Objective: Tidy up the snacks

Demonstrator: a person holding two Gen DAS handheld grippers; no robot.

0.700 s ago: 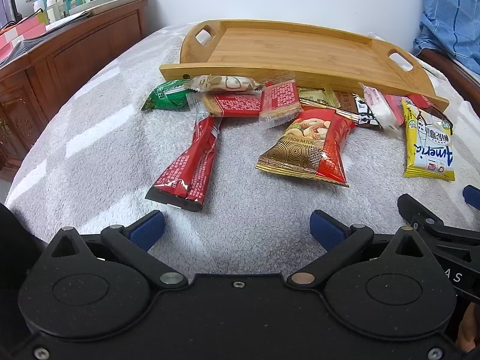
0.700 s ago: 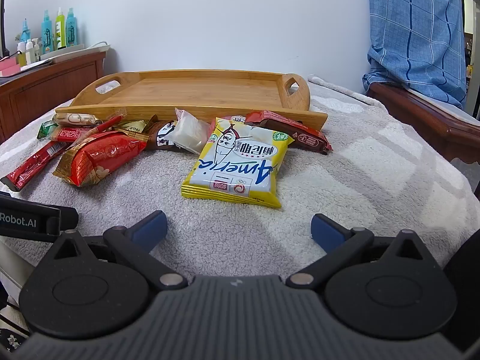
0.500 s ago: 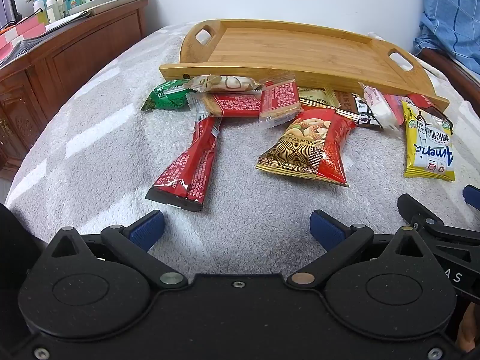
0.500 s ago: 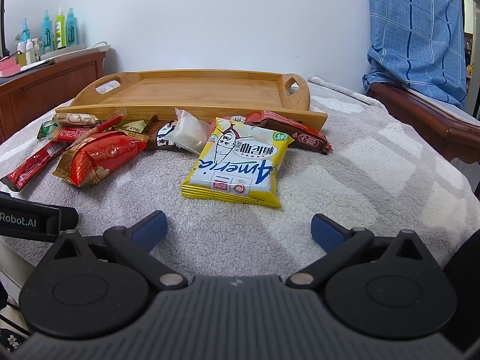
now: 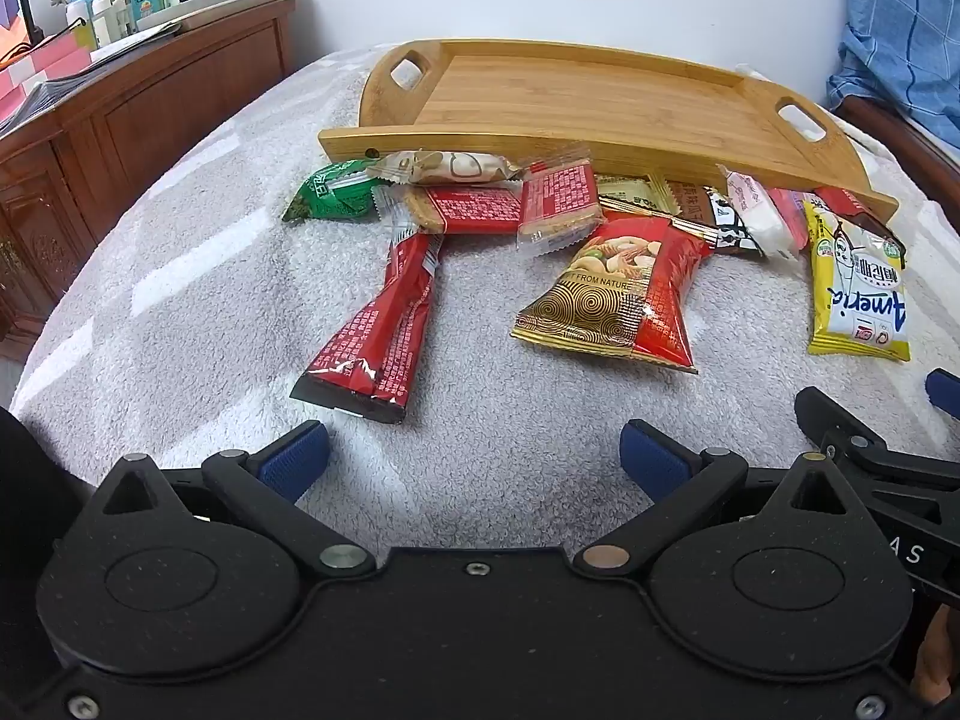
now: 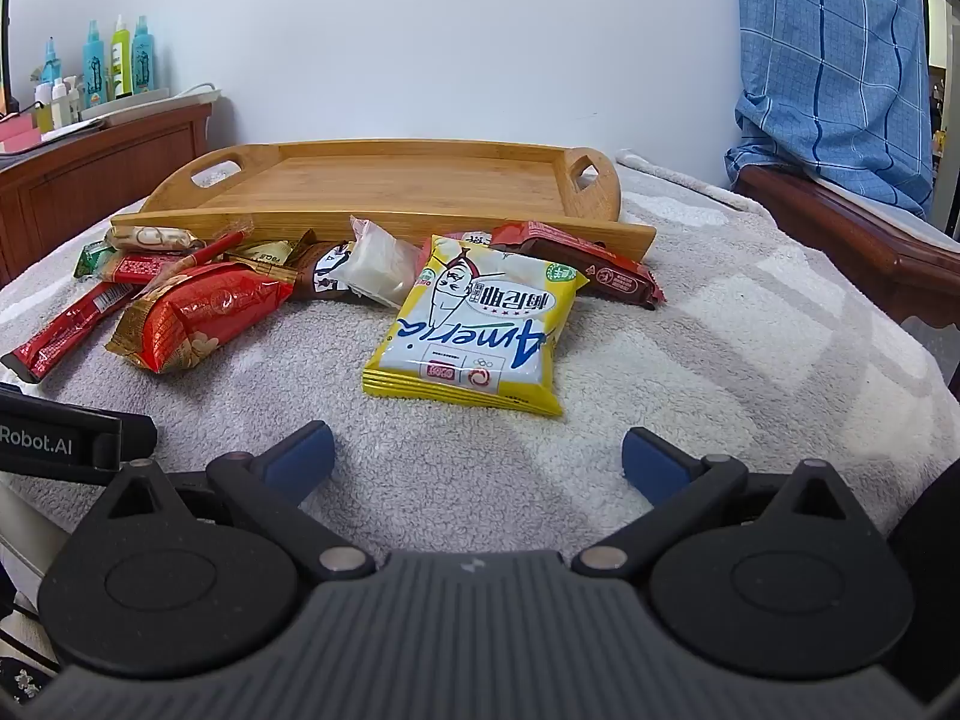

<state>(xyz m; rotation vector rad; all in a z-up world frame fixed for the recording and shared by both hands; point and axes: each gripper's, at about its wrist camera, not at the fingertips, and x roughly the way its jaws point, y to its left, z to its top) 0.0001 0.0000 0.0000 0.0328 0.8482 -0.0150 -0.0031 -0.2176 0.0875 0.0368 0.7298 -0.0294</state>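
Left wrist view: the left gripper (image 5: 474, 450) hangs over the grey blanket (image 5: 180, 276) with its jaws spread wide and nothing between them. The snacks sit in a loose row against the near wall of the empty tray (image 5: 600, 147), not in it yet. Closest to this gripper is the long red pack (image 5: 375, 336), with the nut bag (image 5: 624, 300) just right of it; I'd guess the red pack goes first. It lies lengthwise toward the camera, so pinching across its narrow middle looks easier than grabbing an end, and the blanket is soft, so pressing down a bit should help the fingers get under. Plenty of bare blanket to the left, with a wooden cabinet (image 5: 120, 138) beyond the edge. Right wrist view: the right gripper (image 6: 477, 456) is also wide open and empty, aimed at the yellow pack (image 6: 474, 330), which lies flat and clear of the pile except at its far edge, where it overlaps the brown bar (image 6: 591, 270). Lift it straight up so it doesn't drag the bar along. Open blanket to the right, ending at a wooden frame (image 6: 840, 240); the tray's near wall needs clearing on the way in.
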